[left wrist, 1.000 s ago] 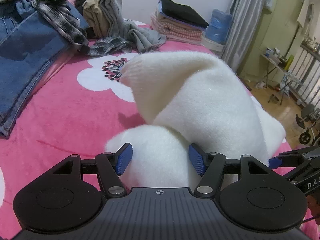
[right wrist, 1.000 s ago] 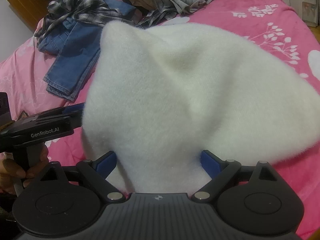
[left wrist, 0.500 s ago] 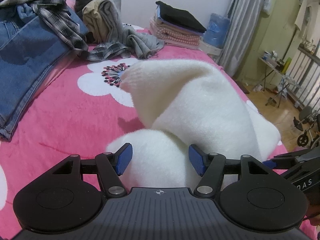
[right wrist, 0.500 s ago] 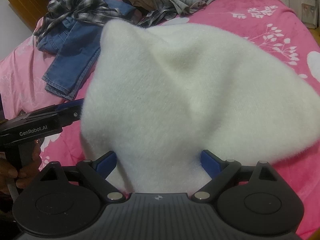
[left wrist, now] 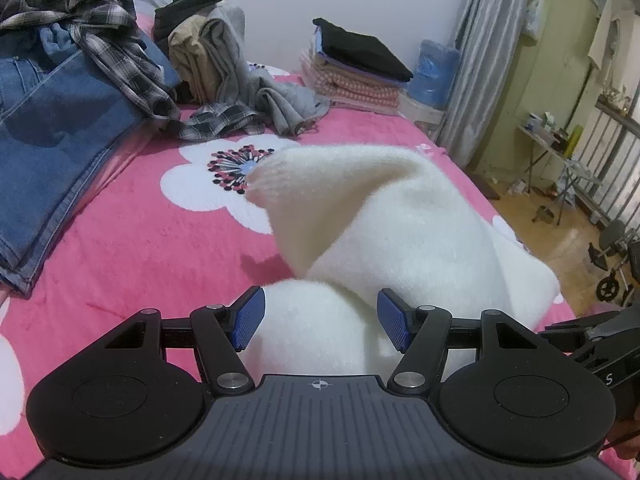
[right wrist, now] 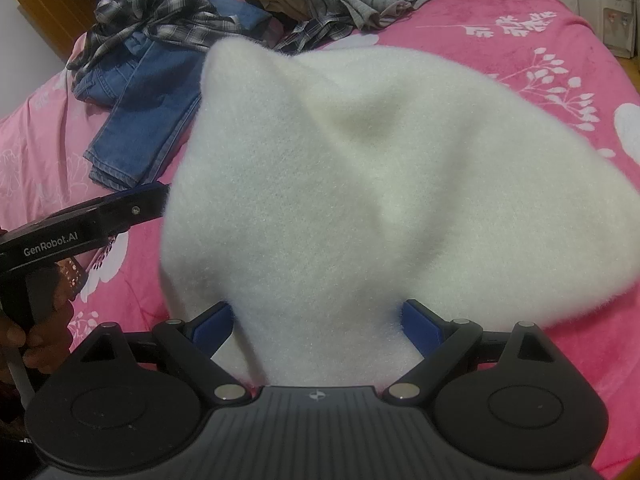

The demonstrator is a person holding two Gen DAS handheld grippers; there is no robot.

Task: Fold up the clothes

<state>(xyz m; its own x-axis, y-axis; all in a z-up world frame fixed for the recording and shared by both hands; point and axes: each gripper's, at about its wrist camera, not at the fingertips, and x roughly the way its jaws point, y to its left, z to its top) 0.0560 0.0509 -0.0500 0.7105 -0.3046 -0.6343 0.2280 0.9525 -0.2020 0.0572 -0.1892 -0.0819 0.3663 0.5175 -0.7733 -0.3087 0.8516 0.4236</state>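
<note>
Two grippers are seen pressed into one white fluffy sweater, which is bunched on the pink floral bedspread; in the left wrist view the left gripper is shown at six o'clock with a fold of the sweater between its blue pads, the jaws being set at a middling width, and the cloth appears to be gripped there. A ribbed cuff of the sweater is raised towards eleven o'clock of the bundle, just over the white flower printed on the bedspread. In the right wrist view the right gripper is likewise found at six o'clock; its jaws are parted fairly wide around a thick neck of the same sweater, which is pinched between them and fills most of the frame. The left gripper's finger is seen at nine o'clock in that view, touching the sweater's edge, with part of a hand on its handle at eight o'clock. Blue jeans are laid at ten o'clock in the left wrist view, well apart from the sweater; a plaid shirt is heaped on them; grey and tan garments are piled at twelve o'clock; a folded stack is placed at one o'clock near the curtain.
</note>
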